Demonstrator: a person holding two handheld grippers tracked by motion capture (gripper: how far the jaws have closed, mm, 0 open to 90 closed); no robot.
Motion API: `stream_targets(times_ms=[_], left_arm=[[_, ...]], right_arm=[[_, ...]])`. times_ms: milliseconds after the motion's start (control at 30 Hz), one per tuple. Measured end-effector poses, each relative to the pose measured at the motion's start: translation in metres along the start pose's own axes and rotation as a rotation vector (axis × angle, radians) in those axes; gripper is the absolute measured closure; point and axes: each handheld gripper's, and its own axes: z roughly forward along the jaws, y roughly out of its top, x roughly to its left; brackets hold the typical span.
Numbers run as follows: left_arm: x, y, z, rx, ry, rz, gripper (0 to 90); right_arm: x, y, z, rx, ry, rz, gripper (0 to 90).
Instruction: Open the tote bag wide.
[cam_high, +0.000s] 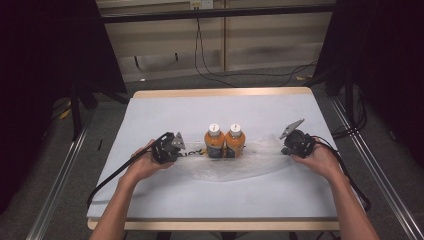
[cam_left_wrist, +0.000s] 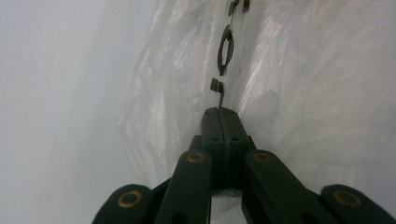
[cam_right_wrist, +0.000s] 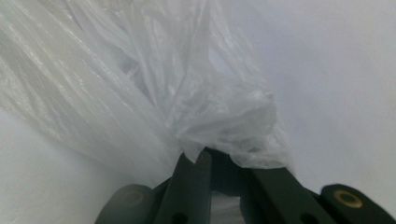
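Two orange bottles (cam_high: 225, 141) are standing mid-frame on the surface (cam_high: 150, 115), plastic bag (cam_high: 250, 162) around them. Left gripper (cam_left_wrist: 220, 112) is clenching bag film; right gripper (cam_right_wrist: 219, 156) is gripping bunched film, tips hidden.

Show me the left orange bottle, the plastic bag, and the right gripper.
left orange bottle (cam_high: 214, 143), high view, its orange body.
plastic bag (cam_high: 260, 155), high view, its clear film right of the bottles.
right gripper (cam_high: 291, 146), high view, its black head.
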Motion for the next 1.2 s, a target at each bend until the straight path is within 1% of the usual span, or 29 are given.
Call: stream_targets(times_ms=[33, 67, 100, 167, 233, 267, 300, 333, 400, 467, 500, 567, 600, 633, 667, 700, 733, 800, 833, 867, 900, 933, 967, 1067, 1133, 1167, 1200], left_arm=[[0.000, 0.000, 0.000, 0.000, 0.000, 0.000, 90.0], [0.001, -0.002, 0.000, -0.011, -0.005, -0.001, 90.0], [0.002, -0.003, -0.001, -0.012, -0.008, -0.011, 90.0], [0.001, -0.005, -0.002, -0.009, -0.009, -0.015, 90.0], [0.003, -0.012, -0.005, -0.010, -0.014, -0.027, 90.0], [0.005, -0.015, -0.007, -0.013, -0.020, -0.037, 90.0], [0.006, -0.017, -0.007, -0.026, -0.028, -0.055, 90.0], [0.007, -0.019, -0.007, -0.030, -0.031, -0.060, 90.0], [0.007, -0.018, -0.007, -0.029, -0.030, -0.058, 90.0], [0.007, -0.018, -0.008, -0.018, -0.022, -0.044, 90.0], [0.006, -0.018, -0.008, -0.018, -0.021, -0.049, 90.0], [0.006, -0.018, -0.008, -0.012, -0.015, -0.045, 90.0], [0.005, -0.018, -0.008, -0.001, -0.008, -0.036, 90.0], [0.004, -0.017, -0.008, 0.004, 0.013, -0.032, 90.0], [0.004, -0.017, -0.008, 0.010, 0.011, -0.027, 90.0], [0.004, -0.017, -0.008, 0.008, 0.011, -0.034, 90.0], [0.004, -0.018, -0.008, 0.010, 0.015, -0.041, 90.0], [0.004, -0.018, -0.008, 0.012, 0.023, -0.043, 90.0], [0.005, -0.018, -0.008, 0.017, 0.018, -0.036, 90.0], [0.005, -0.018, -0.008, 0.012, 0.016, -0.049, 90.0], [0.005, -0.018, -0.008, 0.012, 0.016, -0.049, 90.0], [0.007, -0.019, -0.008, 0.003, 0.001, -0.068, 90.0], [0.008, -0.019, -0.008, 0.003, -0.005, -0.072, 90.0], [0.009, -0.020, -0.008, -0.015, -0.015, -0.096, 90.0], [0.010, -0.021, -0.008, -0.036, -0.025, -0.108, 90.0], [0.010, -0.021, -0.007, -0.046, -0.030, -0.121, 90.0], [0.010, -0.020, -0.008, -0.046, -0.033, -0.115, 90.0]], right_arm=[[0.000, 0.000, 0.000, 0.000, 0.000, 0.000, 90.0], [0.000, -0.001, -0.001, 0.001, -0.001, 0.007, 90.0], [0.000, -0.004, -0.001, -0.008, -0.001, 0.005, 90.0], [0.001, -0.005, -0.002, -0.008, 0.000, 0.011, 90.0], [0.001, -0.005, -0.003, -0.006, -0.001, 0.012, 90.0], [0.000, -0.006, -0.003, -0.009, 0.003, 0.011, 90.0], [0.000, -0.006, -0.003, -0.010, -0.001, 0.010, 90.0], [0.000, -0.006, -0.002, -0.013, 0.002, 0.006, 90.0], [0.001, -0.006, -0.002, -0.010, -0.007, 0.008, 90.0], [0.001, -0.006, -0.003, -0.010, -0.005, 0.008, 90.0], [0.001, -0.006, -0.003, -0.012, -0.004, 0.007, 90.0], [0.001, -0.006, -0.002, -0.014, -0.002, -0.002, 90.0], [0.003, -0.006, -0.003, -0.010, -0.004, 0.007, 90.0], [0.003, -0.006, -0.003, -0.006, -0.006, 0.005, 90.0], [0.004, -0.005, -0.002, -0.006, -0.012, -0.005, 90.0], [0.005, -0.005, -0.002, -0.004, -0.024, -0.003, 90.0], [0.005, -0.005, -0.002, -0.008, -0.022, -0.010, 90.0], [0.004, -0.006, -0.002, -0.016, -0.013, -0.001, 90.0], [0.003, -0.007, -0.002, -0.024, -0.012, -0.003, 90.0], [0.004, -0.007, -0.002, -0.024, -0.013, 0.001, 90.0], [0.004, -0.007, -0.002, -0.025, -0.013, -0.008, 90.0], [0.004, -0.007, -0.002, -0.018, -0.016, -0.006, 90.0], [0.005, -0.006, -0.002, -0.019, -0.020, -0.008, 90.0], [0.004, -0.007, -0.002, -0.037, -0.008, -0.010, 90.0], [0.003, -0.007, -0.001, -0.050, -0.004, -0.007, 90.0], [0.003, -0.007, -0.001, -0.058, -0.001, -0.001, 90.0], [0.003, -0.007, -0.001, -0.066, 0.007, -0.001, 90.0]])
